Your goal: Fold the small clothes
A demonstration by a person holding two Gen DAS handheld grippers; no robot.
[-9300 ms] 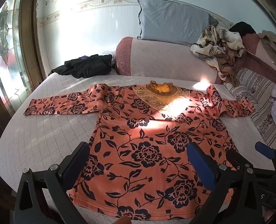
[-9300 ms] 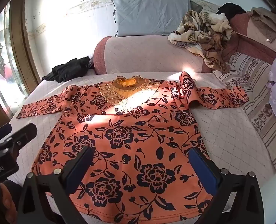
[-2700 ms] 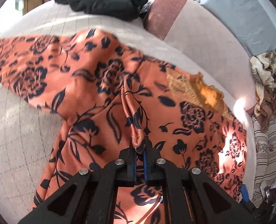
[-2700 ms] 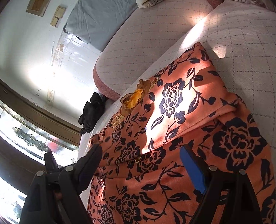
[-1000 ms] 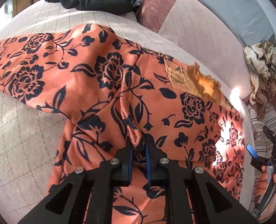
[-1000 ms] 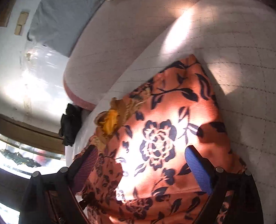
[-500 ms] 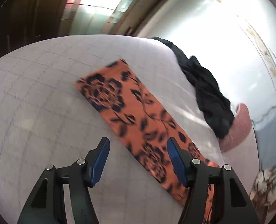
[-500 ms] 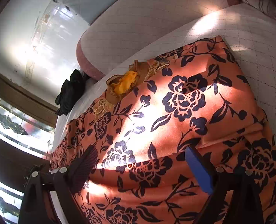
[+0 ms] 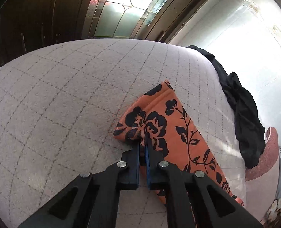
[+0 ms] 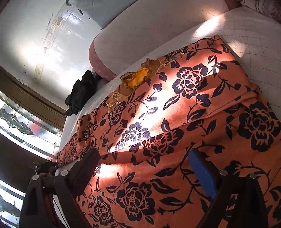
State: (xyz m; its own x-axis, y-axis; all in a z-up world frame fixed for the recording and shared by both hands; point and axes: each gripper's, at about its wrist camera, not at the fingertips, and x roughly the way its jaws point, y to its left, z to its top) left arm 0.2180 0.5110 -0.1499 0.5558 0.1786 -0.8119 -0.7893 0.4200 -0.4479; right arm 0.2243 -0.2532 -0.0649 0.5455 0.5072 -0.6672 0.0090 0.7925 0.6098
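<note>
Near the bed's [image 9: 68, 98] window side, the left gripper [image 9: 142, 144] has just closed, pinching the shirt's sleeve [image 9: 170, 125] cuff; the right gripper [image 10: 140, 169] hangs wide open above the shirt [image 10: 188, 114].

The orange floral top [image 10: 188, 125] is soft matt cloth with a faint nap. The bed cover [image 9: 68, 98] is pale quilted fabric, stitched in a grid. The left claw [image 9: 142, 146] is matt black plastic with blue pads and shiny metal screws. The window [image 9: 121, 5] has textured glass in dark wood.
</note>
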